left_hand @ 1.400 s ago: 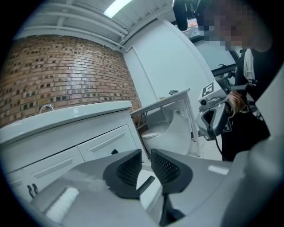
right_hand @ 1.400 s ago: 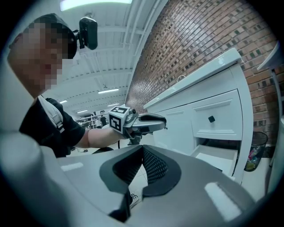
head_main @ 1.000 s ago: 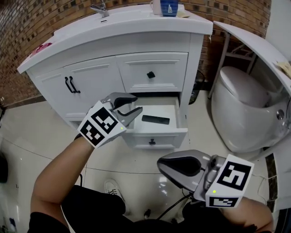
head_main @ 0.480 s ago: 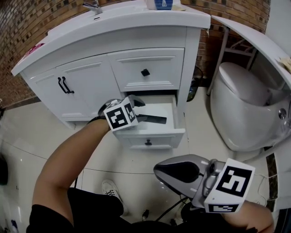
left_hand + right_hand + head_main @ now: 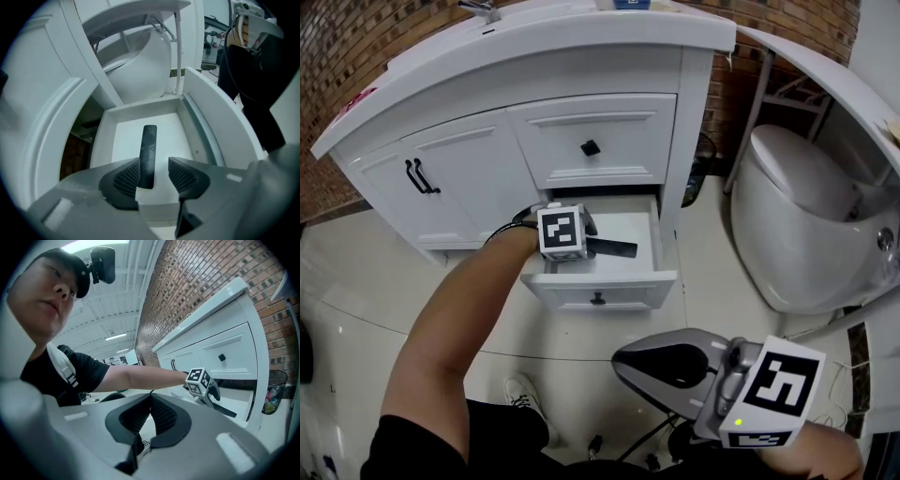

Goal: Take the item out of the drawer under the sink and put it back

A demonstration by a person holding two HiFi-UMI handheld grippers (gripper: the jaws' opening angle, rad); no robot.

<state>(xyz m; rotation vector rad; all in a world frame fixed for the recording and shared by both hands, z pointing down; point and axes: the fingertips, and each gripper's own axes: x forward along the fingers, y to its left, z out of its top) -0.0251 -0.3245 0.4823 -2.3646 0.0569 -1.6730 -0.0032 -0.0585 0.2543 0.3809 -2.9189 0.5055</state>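
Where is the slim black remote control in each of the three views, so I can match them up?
Head view: the slim black remote control is at the centre, on the floor of the open white bottom drawer.
Left gripper view: the remote is at lower centre, lying lengthwise.
Right gripper view: probably the dark strip right of centre; not certain.
Shared landmark: that open drawer, in all three.

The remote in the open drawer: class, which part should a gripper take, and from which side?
Take the remote across its narrow width at the near end, coming from above: it lies flat on the drawer floor with both long edges free. The left gripper, whose jaws have just been opening, straddles that end without pressing it.
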